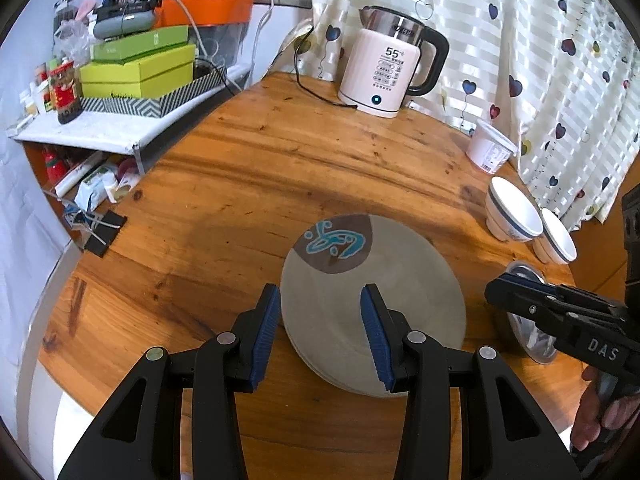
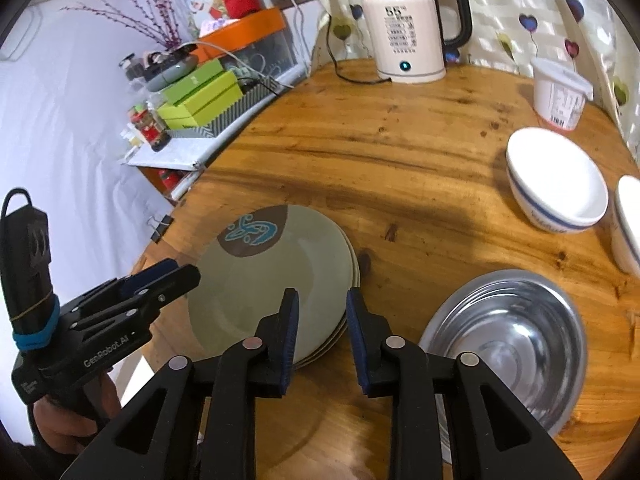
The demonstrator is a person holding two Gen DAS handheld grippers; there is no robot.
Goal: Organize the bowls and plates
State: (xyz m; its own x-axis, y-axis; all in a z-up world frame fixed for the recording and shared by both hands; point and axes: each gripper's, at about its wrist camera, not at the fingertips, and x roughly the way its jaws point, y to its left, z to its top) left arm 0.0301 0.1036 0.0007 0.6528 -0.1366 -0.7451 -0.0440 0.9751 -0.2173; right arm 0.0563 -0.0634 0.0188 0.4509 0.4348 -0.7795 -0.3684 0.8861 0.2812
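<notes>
A stack of grey-green plates (image 1: 384, 300) with a blue-on-brown motif lies on the round wooden table (image 1: 280, 168); it also shows in the right wrist view (image 2: 272, 280). My left gripper (image 1: 320, 296) is open and empty above the stack's near left edge. My right gripper (image 2: 322, 300) is open and empty, over the stack's right edge, beside a steel bowl (image 2: 508, 340). Two white blue-banded bowls (image 2: 556, 180) (image 2: 628, 224) stand at the right. The right gripper also appears in the left wrist view (image 1: 496, 286), over the steel bowl (image 1: 532, 336).
A white electric kettle (image 1: 384, 68) with its cord stands at the table's back. A white lidded tub (image 2: 560, 88) stands at the back right by the curtain. A cluttered shelf with green boxes (image 1: 140, 68) borders the table's left. Binder clips (image 1: 104, 228) hang on the left edge.
</notes>
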